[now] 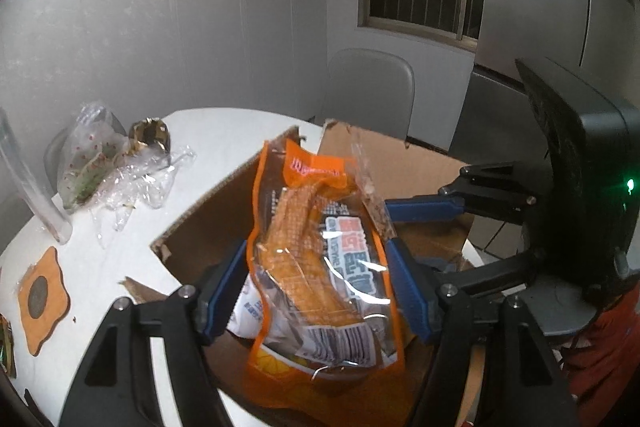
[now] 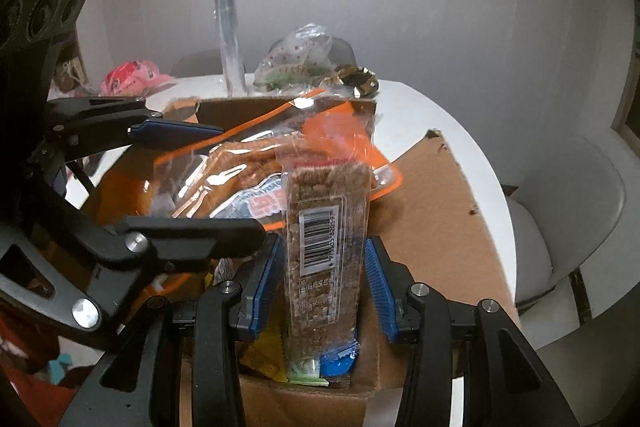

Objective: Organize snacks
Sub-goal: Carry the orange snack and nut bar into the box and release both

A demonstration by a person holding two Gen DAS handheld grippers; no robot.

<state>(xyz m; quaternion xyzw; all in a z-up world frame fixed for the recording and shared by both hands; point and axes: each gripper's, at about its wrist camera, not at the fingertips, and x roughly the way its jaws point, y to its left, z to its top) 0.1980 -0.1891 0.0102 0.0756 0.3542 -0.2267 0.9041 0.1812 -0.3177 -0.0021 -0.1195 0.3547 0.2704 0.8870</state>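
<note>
My left gripper (image 1: 316,247) is shut on an orange snack bag (image 1: 316,279), its blue pads pressing both sides; the bag hangs tilted over an open cardboard box (image 1: 208,223). My right gripper (image 2: 323,241) is shut on a clear pack of brown grain bars (image 2: 324,227) with a barcode, held upright above the same box (image 2: 420,211). In the right wrist view my left gripper (image 2: 240,179) comes in from the left with the orange bag (image 2: 344,143). In the left wrist view my right gripper (image 1: 404,231) reaches in from the right. Yellow, green and blue packets (image 2: 280,359) lie in the box.
The box stands on a white round table (image 1: 224,131). Behind it lie a clear bag of snacks (image 1: 92,155), a gold wrapper (image 1: 150,135) and a tall clear tube (image 2: 230,39). An orange coaster (image 1: 42,299) lies left. Pale chairs (image 1: 372,91) (image 2: 568,207) stand around; a pink bag (image 2: 128,79) sits behind.
</note>
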